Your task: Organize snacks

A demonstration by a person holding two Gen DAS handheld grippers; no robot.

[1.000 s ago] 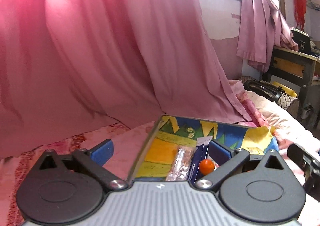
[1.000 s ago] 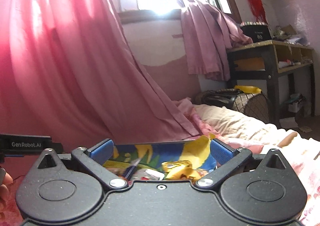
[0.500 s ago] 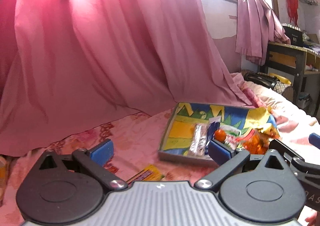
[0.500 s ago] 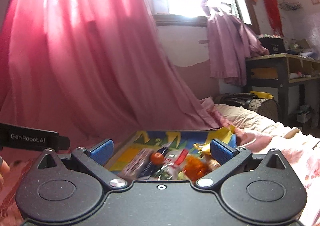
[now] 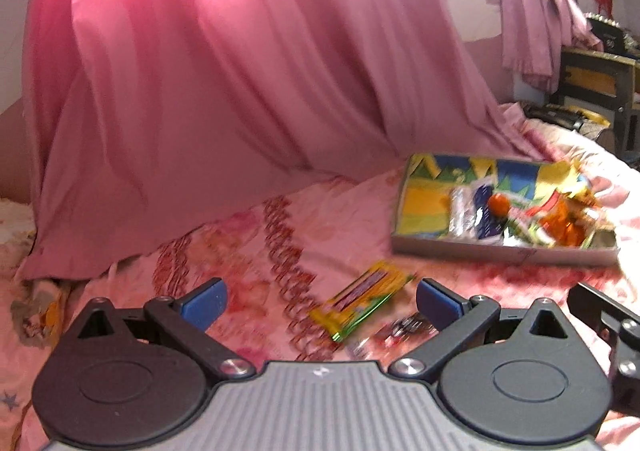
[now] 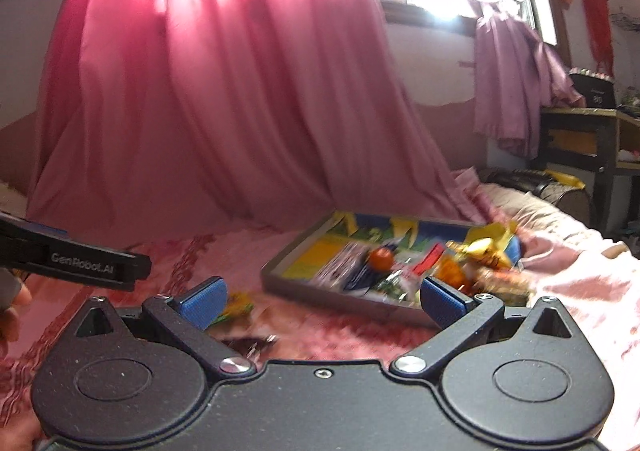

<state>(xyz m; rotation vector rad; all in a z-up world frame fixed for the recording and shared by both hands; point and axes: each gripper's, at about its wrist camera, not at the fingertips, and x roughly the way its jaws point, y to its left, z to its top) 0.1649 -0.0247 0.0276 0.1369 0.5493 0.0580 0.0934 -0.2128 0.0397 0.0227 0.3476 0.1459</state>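
A shallow grey tray [image 5: 500,251] [image 6: 280,283] with a colourful lining lies on the pink bedspread, holding several snack packets and a small orange ball [image 5: 499,205] [image 6: 381,258]. A yellow-green snack packet [image 5: 362,301] [image 6: 236,305] lies on the bed outside the tray, and a dark wrapped snack [image 5: 404,329] [image 6: 248,345] sits beside it. My left gripper [image 5: 320,303] hovers open over the yellow-green packet, empty. My right gripper [image 6: 322,303] is open too, held back from the tray's near edge with nothing between its fingers.
A large pink curtain [image 5: 240,71] drapes down onto the bed behind the tray. A dark desk [image 6: 580,139] with clutter stands at the far right. The other gripper's arm [image 6: 72,261] and a hand [image 6: 12,315] show at the left of the right wrist view.
Both grippers have pulled back and up from the tray, so it now looks smaller and farther. The loose packets on the bedspread have come into view.
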